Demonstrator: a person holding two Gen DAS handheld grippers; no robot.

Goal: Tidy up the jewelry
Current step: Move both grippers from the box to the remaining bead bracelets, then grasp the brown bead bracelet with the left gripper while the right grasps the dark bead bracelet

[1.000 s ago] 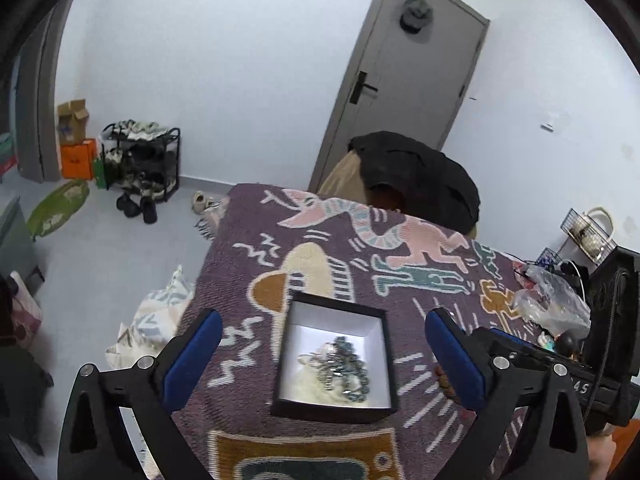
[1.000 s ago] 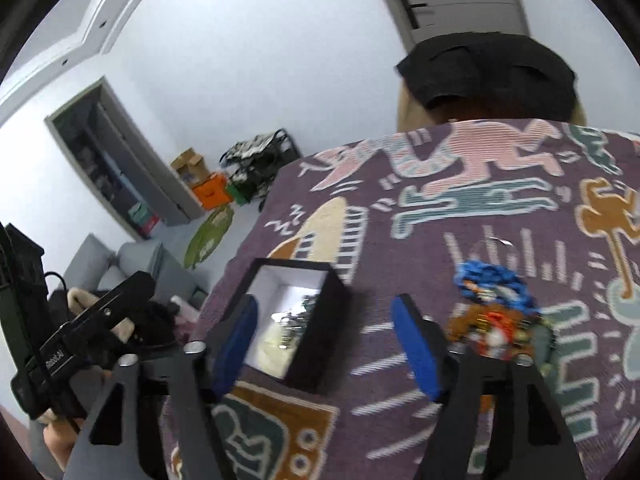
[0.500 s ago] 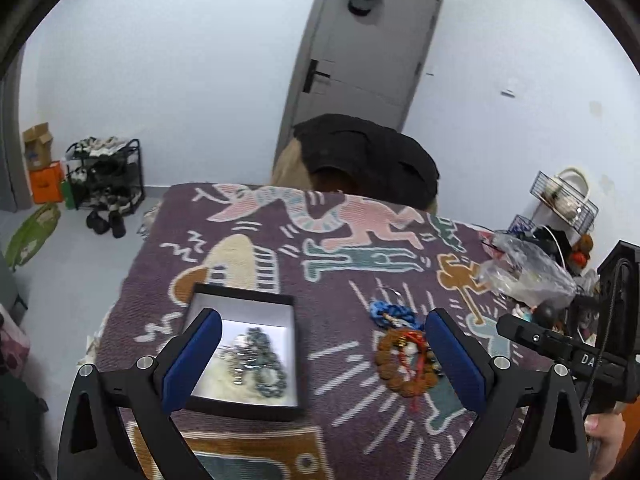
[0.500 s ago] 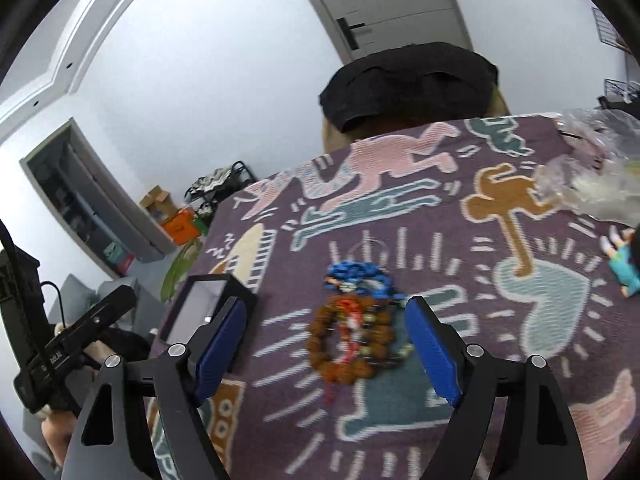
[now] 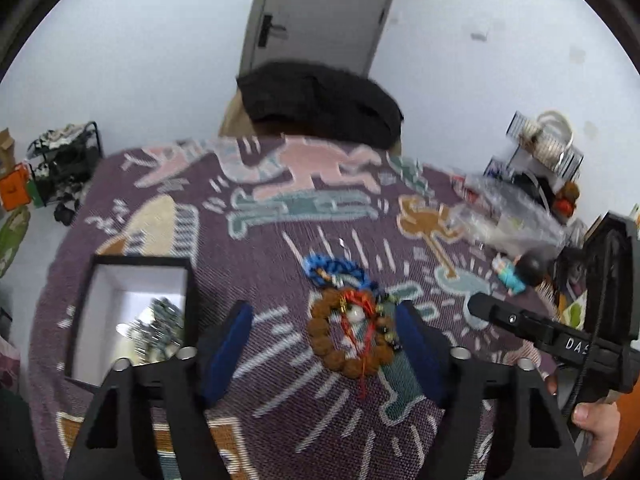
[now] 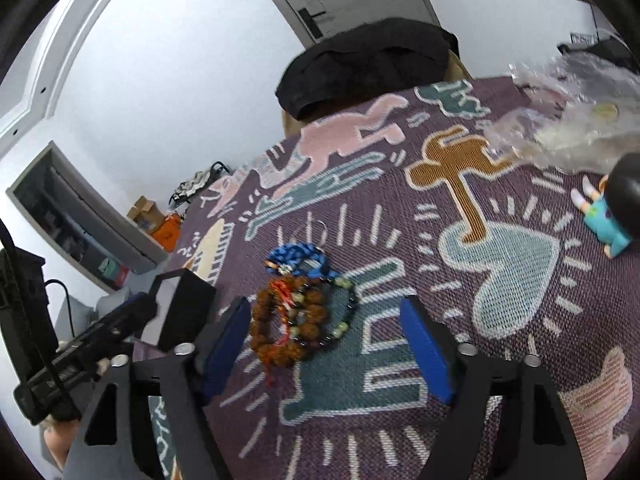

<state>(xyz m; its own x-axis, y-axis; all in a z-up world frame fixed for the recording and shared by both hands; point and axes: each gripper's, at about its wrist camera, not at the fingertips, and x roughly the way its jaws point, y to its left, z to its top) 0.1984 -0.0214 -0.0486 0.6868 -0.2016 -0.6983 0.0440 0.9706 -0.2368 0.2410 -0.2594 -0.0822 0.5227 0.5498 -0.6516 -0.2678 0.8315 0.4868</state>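
Observation:
A pile of bracelets lies on the patterned purple cloth: a brown wooden bead bracelet (image 5: 340, 340) with a red tassel, a blue braided bracelet (image 5: 334, 270) behind it and a dark bead bracelet with green stones (image 6: 340, 312). My left gripper (image 5: 324, 348) is open, low over the cloth, its blue pads on either side of the brown bracelet. My right gripper (image 6: 326, 344) is open too, with the brown bracelet (image 6: 286, 328) by its left pad. A black box with white lining (image 5: 132, 312) holds a dark bead bracelet at the left; the box also shows in the right wrist view (image 6: 180, 308).
A crumpled clear plastic bag (image 6: 568, 132) and a small figurine in a teal outfit (image 6: 608, 216) lie at the right of the cloth. A chair draped with a black jacket (image 5: 320, 100) stands at the far edge. Wire baskets (image 5: 548, 144) are at the far right.
Both grippers have swung right from the box to the bracelet pile and moved closer to it. The pile now sits between the left gripper's pads. Both remain open.

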